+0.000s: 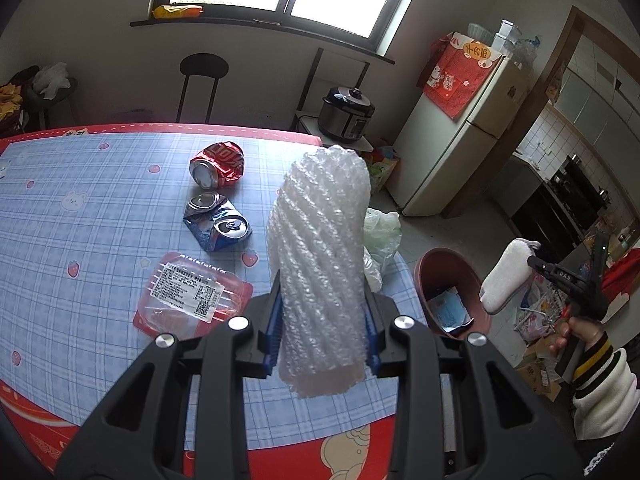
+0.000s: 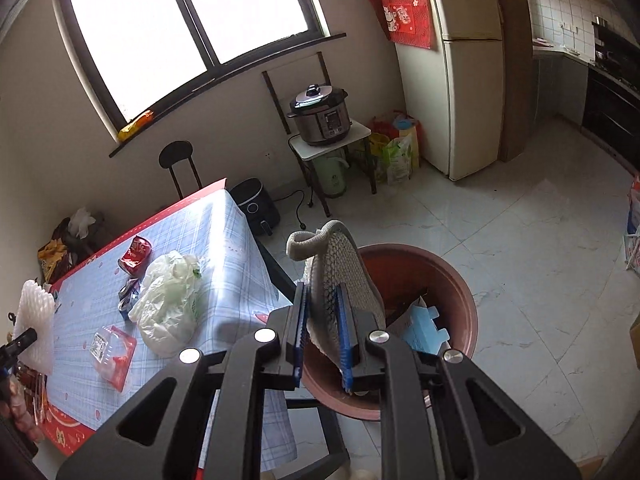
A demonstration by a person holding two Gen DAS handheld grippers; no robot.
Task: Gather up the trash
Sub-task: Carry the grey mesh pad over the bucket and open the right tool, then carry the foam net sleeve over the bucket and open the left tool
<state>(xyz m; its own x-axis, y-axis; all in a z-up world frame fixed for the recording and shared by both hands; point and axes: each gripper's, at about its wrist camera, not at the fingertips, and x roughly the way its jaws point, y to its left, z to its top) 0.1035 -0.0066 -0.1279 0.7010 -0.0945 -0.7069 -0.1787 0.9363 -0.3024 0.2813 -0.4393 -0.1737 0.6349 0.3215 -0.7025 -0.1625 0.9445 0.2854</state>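
My left gripper point(image 1: 323, 320) is shut on a white foam net sleeve point(image 1: 320, 248) and holds it upright above the table's right side; the sleeve also shows in the right wrist view point(image 2: 36, 320). My right gripper point(image 2: 323, 322) is shut on a grey-white insole point(image 2: 340, 272), held over the brown bin point(image 2: 460, 292). The insole point(image 1: 506, 276) and the bin point(image 1: 432, 268) also show in the left wrist view. On the blue checked tablecloth point(image 1: 80, 208) lie a crushed red can point(image 1: 218, 164), a crushed blue can point(image 1: 216, 220), a clear plastic tray point(image 1: 192, 296) and a white plastic bag point(image 2: 168, 300).
The bin stands on the tiled floor just off the table's right edge, with blue card point(image 2: 424, 328) inside. A stool point(image 1: 202, 80) stands behind the table. A pressure cooker point(image 2: 320, 114) on a small stand and a fridge point(image 2: 468, 80) are by the far wall.
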